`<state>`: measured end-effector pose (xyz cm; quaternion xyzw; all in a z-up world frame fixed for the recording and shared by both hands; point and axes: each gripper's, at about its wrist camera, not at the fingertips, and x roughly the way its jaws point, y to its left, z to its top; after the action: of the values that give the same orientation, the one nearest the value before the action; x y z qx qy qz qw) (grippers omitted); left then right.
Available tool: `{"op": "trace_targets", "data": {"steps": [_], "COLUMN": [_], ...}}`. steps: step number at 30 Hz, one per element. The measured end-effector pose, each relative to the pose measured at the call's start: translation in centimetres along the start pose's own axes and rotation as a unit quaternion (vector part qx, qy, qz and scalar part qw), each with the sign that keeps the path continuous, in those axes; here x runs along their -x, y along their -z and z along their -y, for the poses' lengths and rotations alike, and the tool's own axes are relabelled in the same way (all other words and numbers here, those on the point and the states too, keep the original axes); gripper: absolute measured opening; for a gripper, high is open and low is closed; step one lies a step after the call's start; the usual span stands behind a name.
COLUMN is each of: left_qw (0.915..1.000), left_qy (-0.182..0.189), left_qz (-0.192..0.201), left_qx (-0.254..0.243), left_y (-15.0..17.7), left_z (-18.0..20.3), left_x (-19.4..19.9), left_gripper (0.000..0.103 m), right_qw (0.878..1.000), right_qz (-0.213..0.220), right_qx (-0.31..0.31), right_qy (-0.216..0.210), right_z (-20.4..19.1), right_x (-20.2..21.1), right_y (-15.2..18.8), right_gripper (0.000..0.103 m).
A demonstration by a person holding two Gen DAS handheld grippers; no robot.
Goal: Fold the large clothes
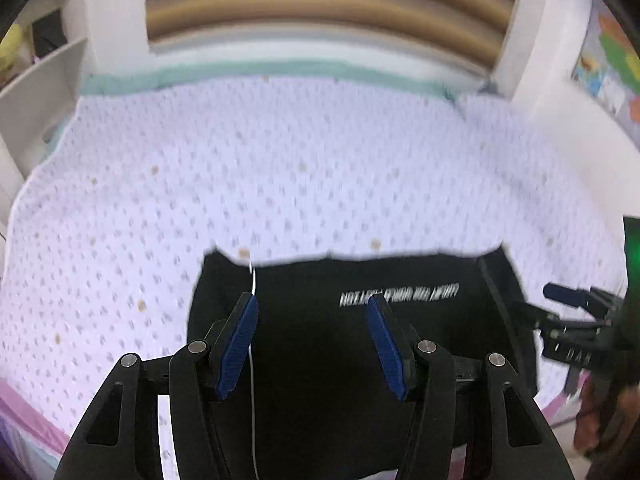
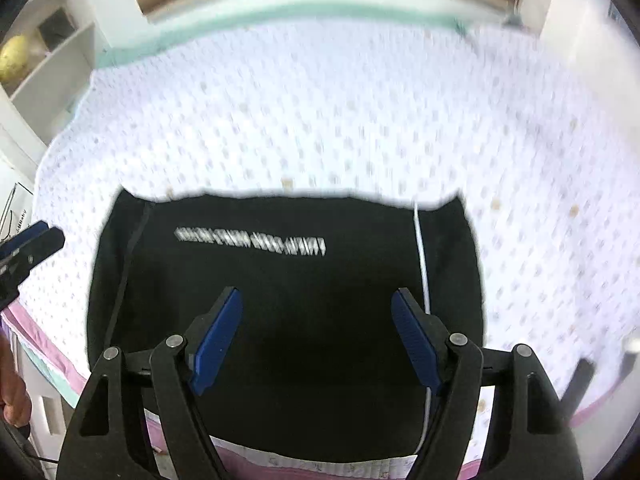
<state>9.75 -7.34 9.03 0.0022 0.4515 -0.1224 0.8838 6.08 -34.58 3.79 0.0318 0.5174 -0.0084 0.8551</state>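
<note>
A black garment (image 1: 340,344) with a line of white lettering (image 1: 398,295) lies folded into a rough rectangle at the near edge of a white patterned bed cover (image 1: 280,168). A thin white cord (image 1: 253,344) runs down it. My left gripper (image 1: 312,304) is open and empty above the garment. In the right wrist view the same garment (image 2: 288,312), its lettering (image 2: 250,242) and the cord (image 2: 422,264) show. My right gripper (image 2: 316,298) is open and empty above it. Each gripper also shows at the edge of the other's view, the right gripper (image 1: 568,300) and the left gripper (image 2: 36,240).
The white patterned cover (image 2: 360,120) stretches far beyond the garment. A white shelf unit (image 1: 40,80) stands at the far left. A ribbed tan headboard (image 1: 320,0) is at the back. A pink edge of the bedding (image 2: 52,352) runs along the near side.
</note>
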Motion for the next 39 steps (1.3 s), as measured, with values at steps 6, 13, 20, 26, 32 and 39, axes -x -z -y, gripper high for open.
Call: {"op": "trace_targets", "data": {"steps": [6, 13, 20, 26, 32, 39], "left_qw": [0.9998, 0.9992, 0.9985, 0.9990, 0.9991, 0.9992], "left_qy": [-0.001, 0.006, 0.002, -0.001, -0.011, -0.019], "left_qz": [0.014, 0.041, 0.052, 0.042, 0.037, 0.033], "left_qx": [0.018, -0.002, -0.016, -0.014, -0.018, -0.015], "left_y": [-3.1, -2.2, -1.8, -1.6, -1.3, -1.2], "left_z": [1.5, 3.5, 4.5, 4.8, 5.1, 5.0], "left_x": [2.3, 3.4, 4.1, 3.7, 3.4, 3.1], "left_gripper": [0.058, 0.058, 0.058, 0.058, 0.058, 0.058], "right_qw": [0.999, 0.999, 0.998, 0.998, 0.999, 0.999], "right_qz": [0.040, 0.050, 0.056, 0.053, 0.047, 0.037], "right_qx": [0.008, -0.011, -0.003, 0.000, -0.003, -0.006], "right_qy": [0.021, 0.015, 0.026, 0.026, 0.024, 0.021], "right_z": [-3.0, -3.4, -4.0, -3.8, -3.4, -3.2], "right_x": [5.1, 6.5, 7.3, 7.0, 6.7, 6.0], "right_y": [-2.9, -3.0, -2.8, -2.5, -2.1, -1.8], "right_gripper": [0.079, 0.080, 0.080, 0.080, 0.080, 0.080]}}
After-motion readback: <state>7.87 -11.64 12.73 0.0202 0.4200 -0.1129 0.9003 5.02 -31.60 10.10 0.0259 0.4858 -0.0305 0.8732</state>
